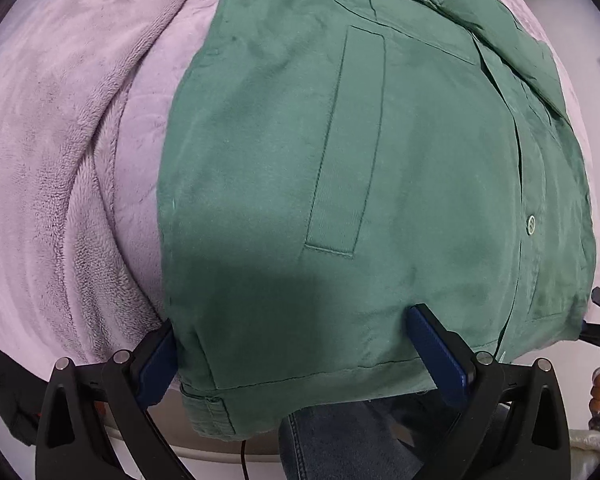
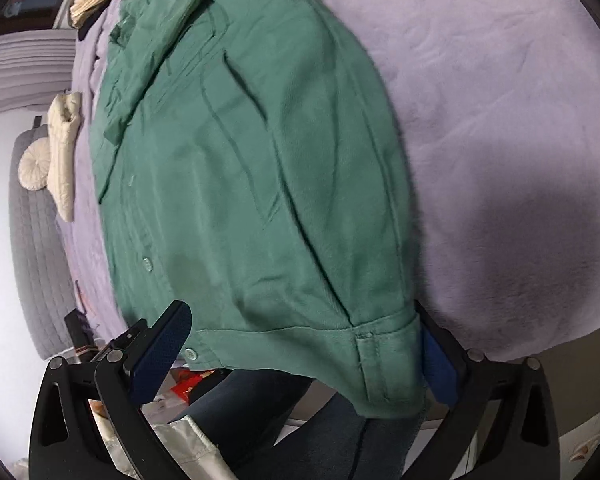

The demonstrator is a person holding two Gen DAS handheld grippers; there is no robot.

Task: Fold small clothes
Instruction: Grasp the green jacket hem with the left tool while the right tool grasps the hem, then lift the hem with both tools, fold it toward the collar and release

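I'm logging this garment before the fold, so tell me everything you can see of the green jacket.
The green jacket looks like soft woven cotton and lies front up on a lilac fleece blanket, hem toward the camera and overhanging the edge. It shows a slanted welt pocket, pale green buttons and a buttoned placket, with the collar end far off. The open left claw and open right claw each straddle a hem corner.

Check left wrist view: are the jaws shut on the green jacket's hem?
No, the left gripper stands wide open, its jaws astride the green jacket at the hem without pinching it.

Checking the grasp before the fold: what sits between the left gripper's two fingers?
The green jacket's hem; the left gripper is open around it, in the left wrist view.
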